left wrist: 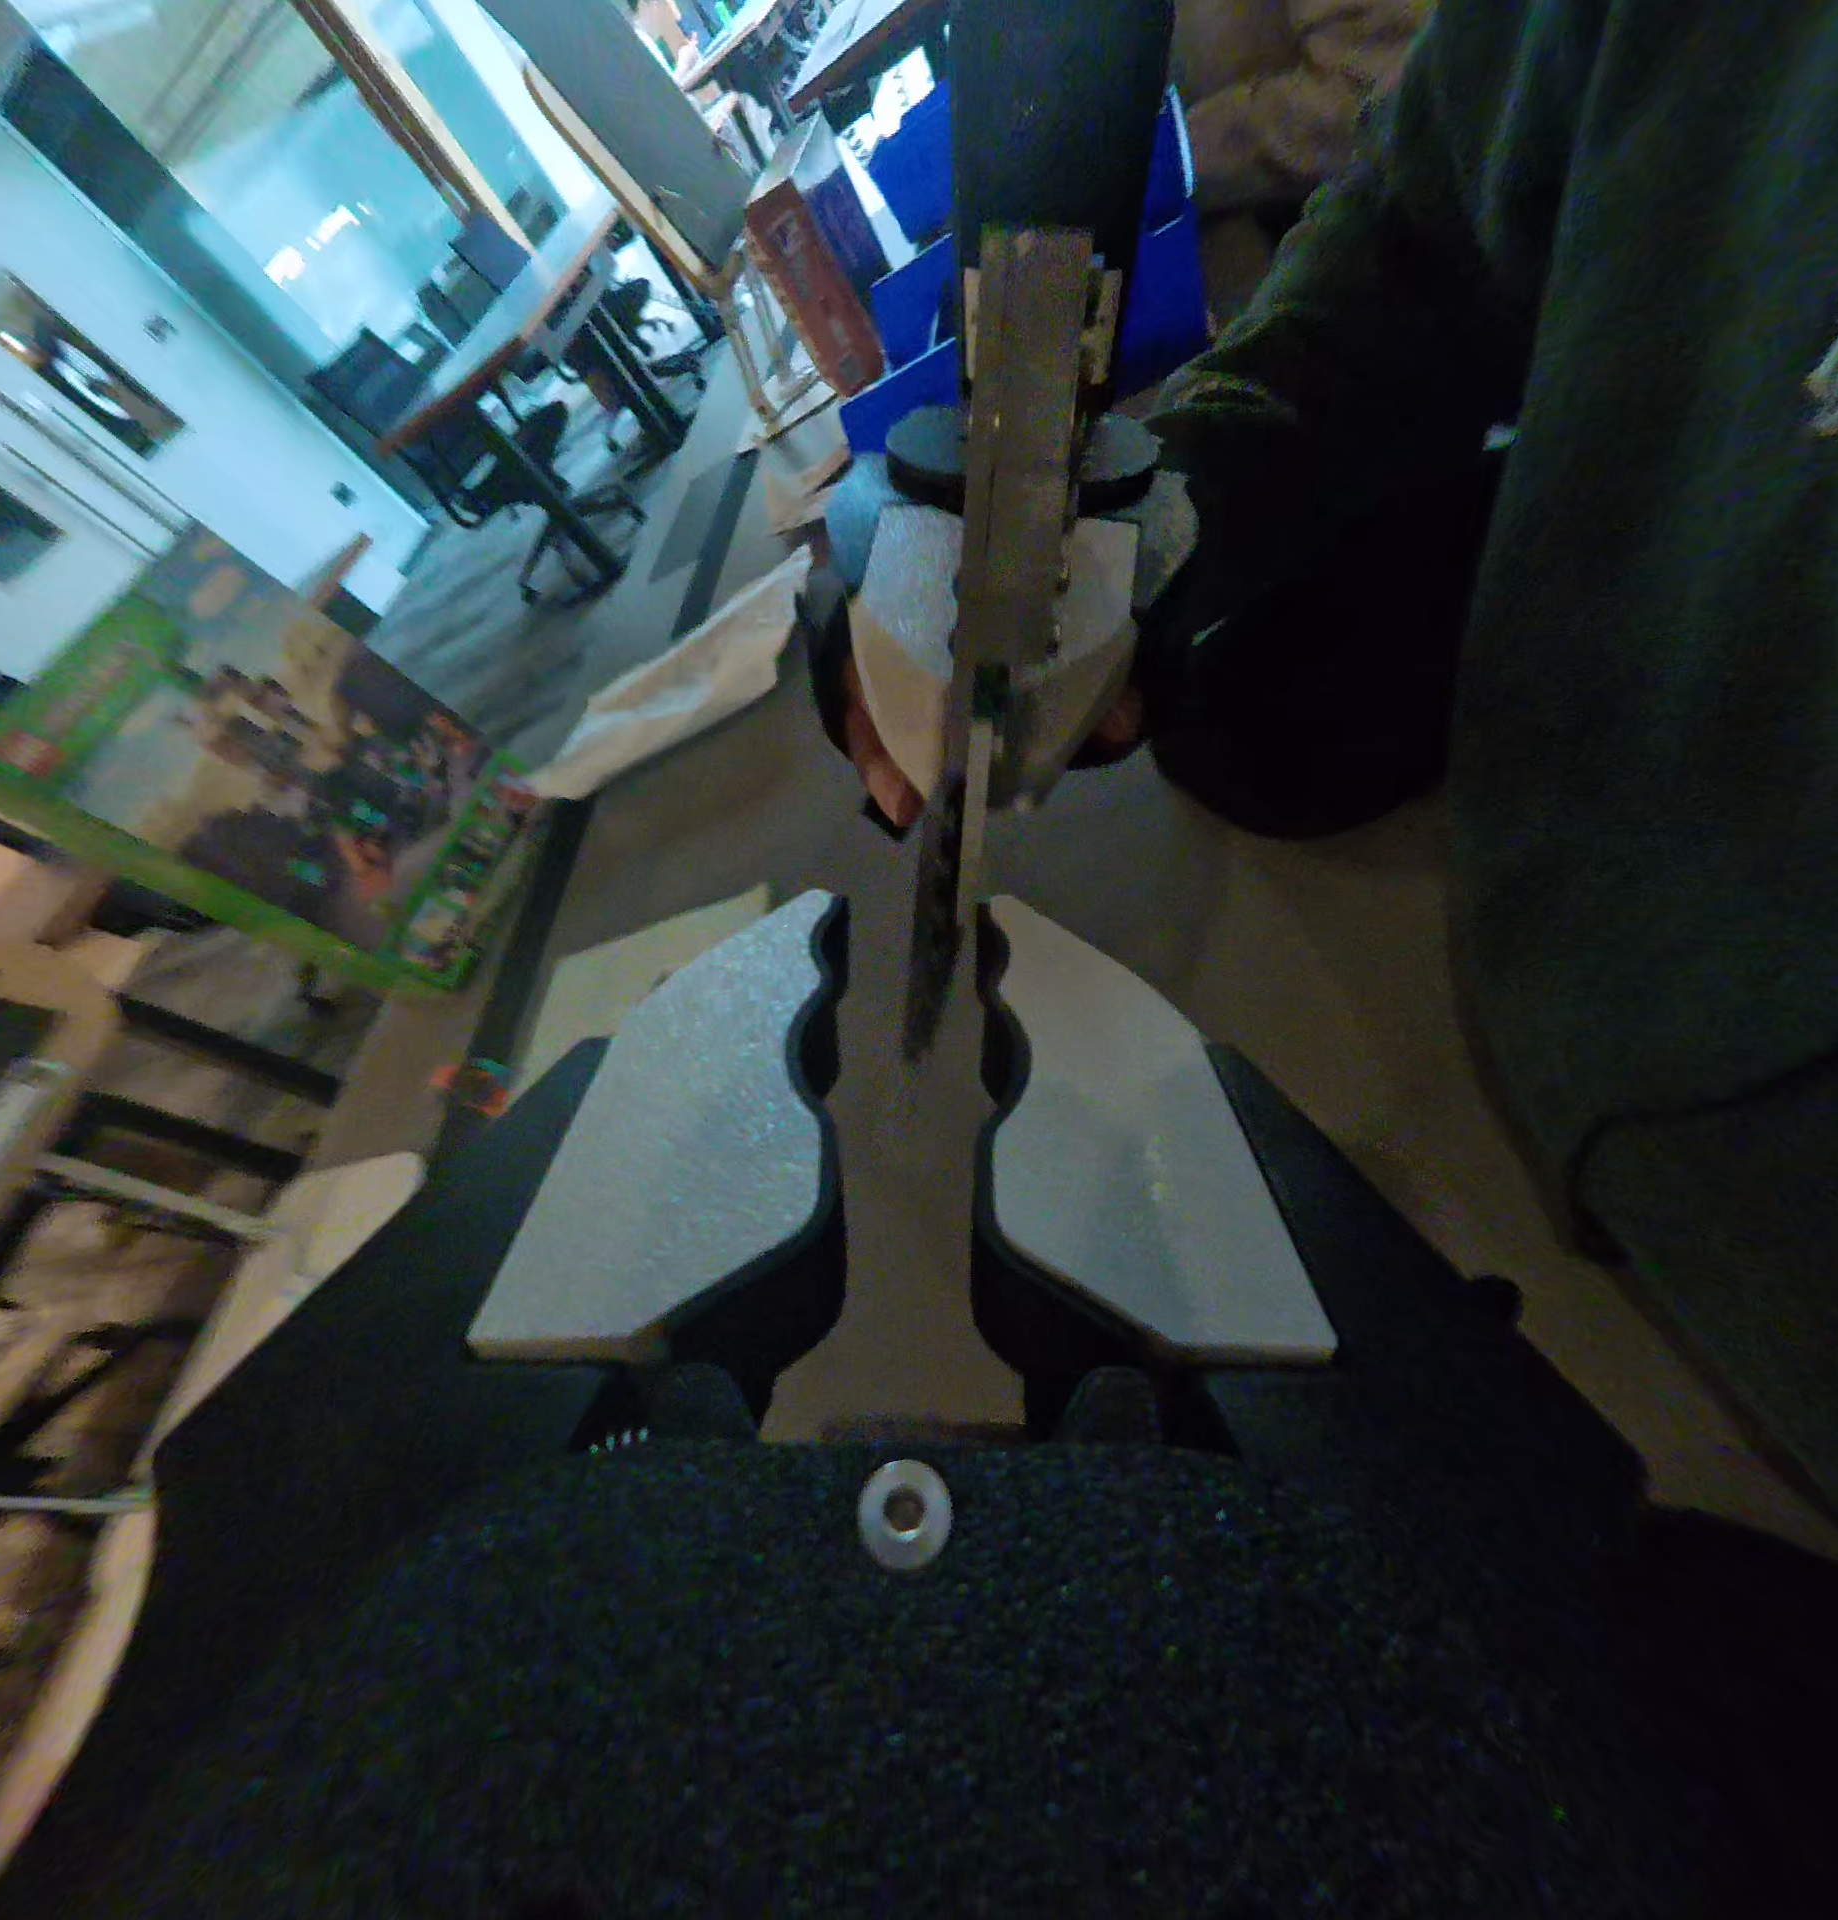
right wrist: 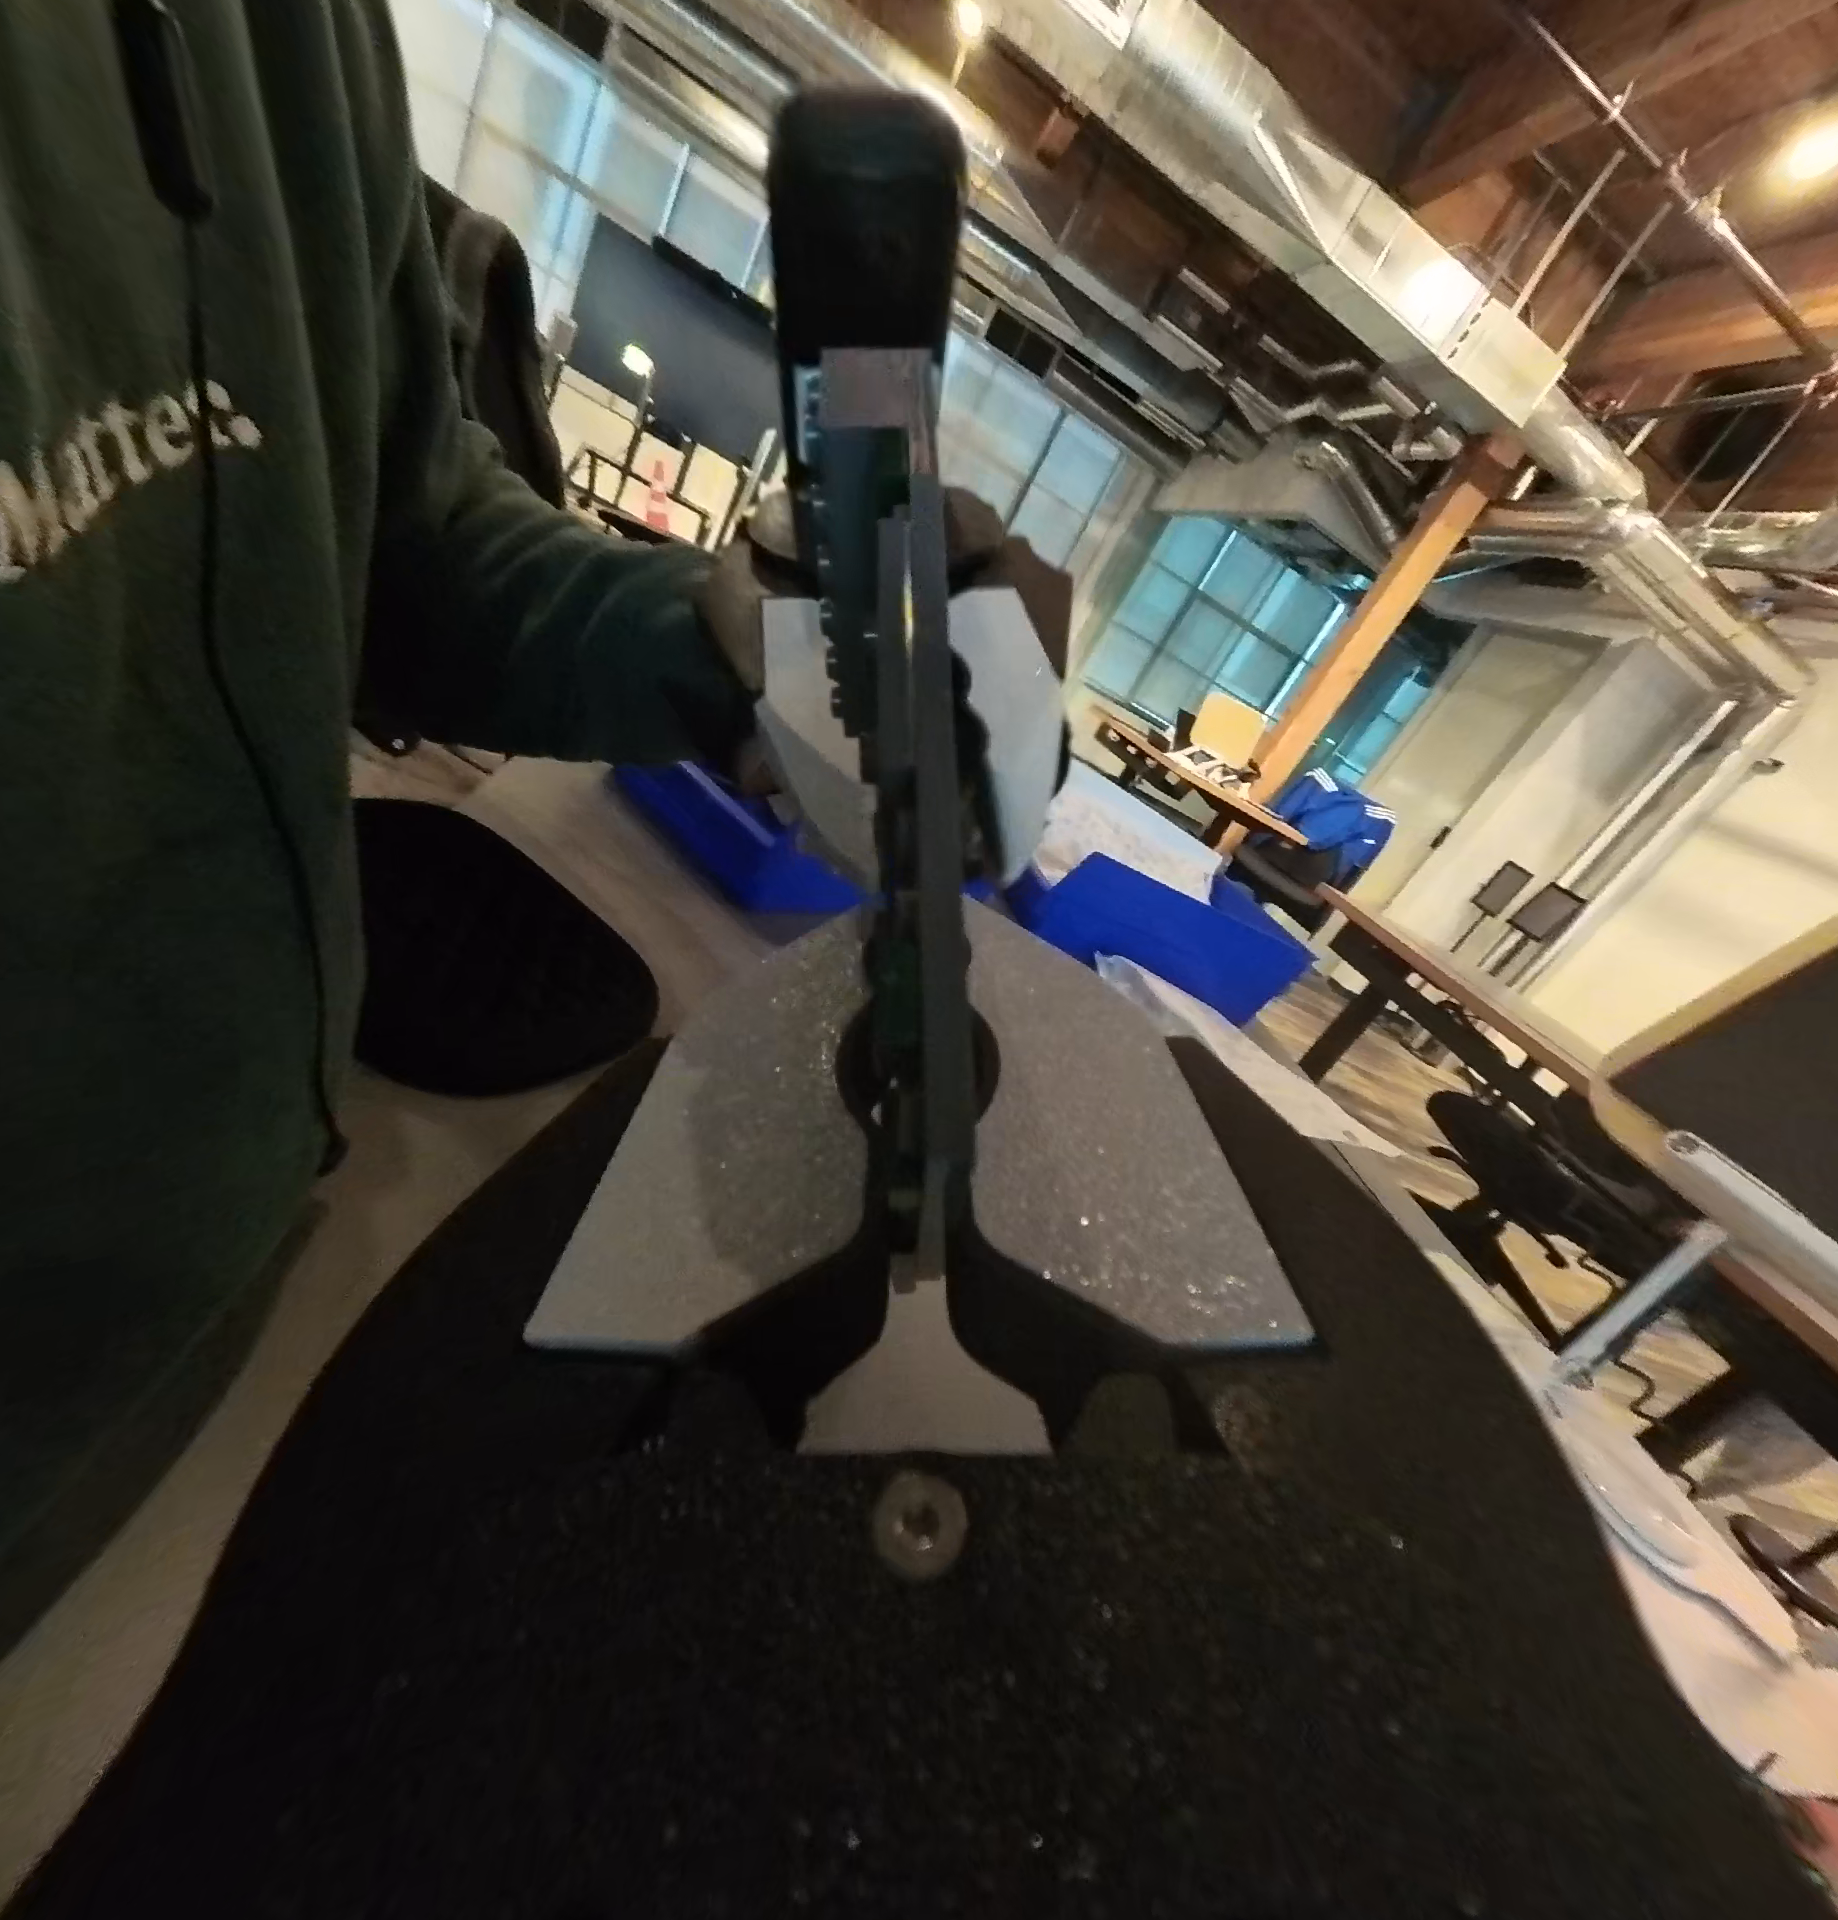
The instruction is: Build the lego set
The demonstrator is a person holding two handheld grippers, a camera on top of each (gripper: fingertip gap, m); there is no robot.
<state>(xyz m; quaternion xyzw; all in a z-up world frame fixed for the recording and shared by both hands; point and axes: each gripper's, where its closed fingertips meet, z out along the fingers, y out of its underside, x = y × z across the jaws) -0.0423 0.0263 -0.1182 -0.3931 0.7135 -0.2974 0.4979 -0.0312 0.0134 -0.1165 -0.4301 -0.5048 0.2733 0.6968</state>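
Between the two grippers, held edge-on above the table: a flat grey lego plate assembly [right wrist: 920, 997], thin, with a dark studded layer on one face and a dark strip at one end. In the right wrist view the right gripper [right wrist: 920, 1049] is clenched on the assembly, both grey pads pressed against its faces. Far end of the assembly sits between the fingers of the left gripper [right wrist: 910, 717], seen beyond.

Left wrist view: left gripper [left wrist: 913, 956] has its jaws parted, a gap on each side of the dark end of the assembly [left wrist: 1008, 499]; not gripping. Right gripper [left wrist: 993, 665] faces it from beyond, closed on the plates.

Around: person's dark green sleeve [right wrist: 541, 644], blue bins [right wrist: 1154, 925] on the table [left wrist: 1258, 935], a green-edged set box [left wrist: 271, 748] at left.
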